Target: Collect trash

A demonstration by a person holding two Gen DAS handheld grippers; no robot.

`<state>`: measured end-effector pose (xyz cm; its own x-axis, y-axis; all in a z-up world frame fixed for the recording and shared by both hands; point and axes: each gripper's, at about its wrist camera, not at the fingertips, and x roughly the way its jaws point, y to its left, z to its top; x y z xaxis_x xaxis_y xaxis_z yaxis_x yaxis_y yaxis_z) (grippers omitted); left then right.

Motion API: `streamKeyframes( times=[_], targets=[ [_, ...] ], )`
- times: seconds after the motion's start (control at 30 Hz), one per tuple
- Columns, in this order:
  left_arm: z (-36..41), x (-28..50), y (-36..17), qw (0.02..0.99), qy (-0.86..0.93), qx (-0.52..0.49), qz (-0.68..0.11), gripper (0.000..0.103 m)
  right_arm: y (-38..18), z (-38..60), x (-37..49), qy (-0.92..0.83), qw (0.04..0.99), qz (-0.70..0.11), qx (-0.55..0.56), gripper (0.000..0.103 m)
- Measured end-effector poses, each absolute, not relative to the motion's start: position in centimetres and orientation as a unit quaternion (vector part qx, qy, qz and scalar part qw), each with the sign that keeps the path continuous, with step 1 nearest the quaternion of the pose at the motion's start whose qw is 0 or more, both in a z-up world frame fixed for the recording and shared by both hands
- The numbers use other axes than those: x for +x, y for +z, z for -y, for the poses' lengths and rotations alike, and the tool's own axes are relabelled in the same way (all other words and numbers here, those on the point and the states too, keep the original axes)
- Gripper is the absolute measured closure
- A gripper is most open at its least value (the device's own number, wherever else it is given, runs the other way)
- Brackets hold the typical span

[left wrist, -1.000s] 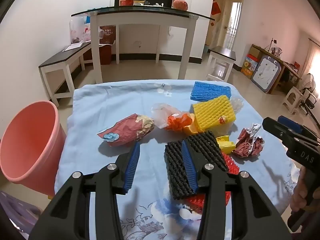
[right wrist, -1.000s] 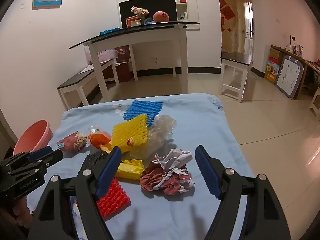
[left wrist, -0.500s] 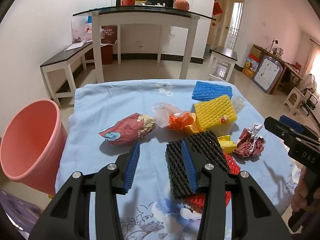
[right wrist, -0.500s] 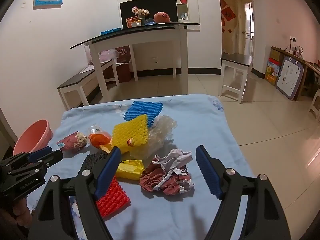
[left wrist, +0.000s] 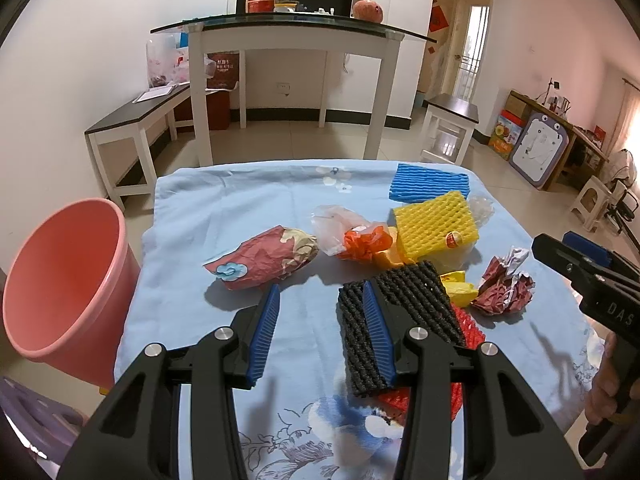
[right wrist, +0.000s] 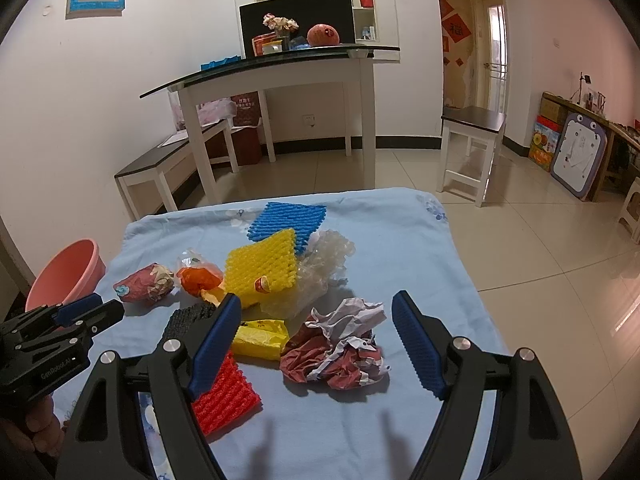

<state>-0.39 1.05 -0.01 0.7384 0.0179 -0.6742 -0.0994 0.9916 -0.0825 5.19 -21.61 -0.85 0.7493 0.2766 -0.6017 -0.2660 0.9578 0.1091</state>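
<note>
Low in both frames, your left gripper (left wrist: 320, 332) and right gripper (right wrist: 316, 344) hang with jaws apart, holding nothing. Trash fills frame centre: the red wad (right wrist: 340, 352) sits between your right fingers, so drop straight and pinch its bulk. The bin (left wrist: 64, 280) waits left, off the cloth (left wrist: 224, 208) edge; the route there looks open.

Crumpled paper (right wrist: 340, 350), foam nets (right wrist: 262, 266), wrappers (left wrist: 264, 258) scattered beside pink bin (left wrist: 60, 284)

A blue-clothed table (left wrist: 192, 216) is carrying foam nets, yellow (left wrist: 434, 226), blue (left wrist: 428, 184), black (left wrist: 352, 328), plus crumpled paper (left wrist: 504, 292) and wrappers (left wrist: 264, 262).
</note>
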Motion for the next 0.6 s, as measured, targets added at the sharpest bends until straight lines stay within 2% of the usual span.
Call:
streamKeyframes(
  times=[0.6],
  targets=[
    [-0.97, -0.36, 0.23, 0.931, 0.037, -0.056, -0.358, 0.059, -0.82, 21.64, 5.18, 0.145, 0.935, -0.323, 0.009, 0.027]
  ],
)
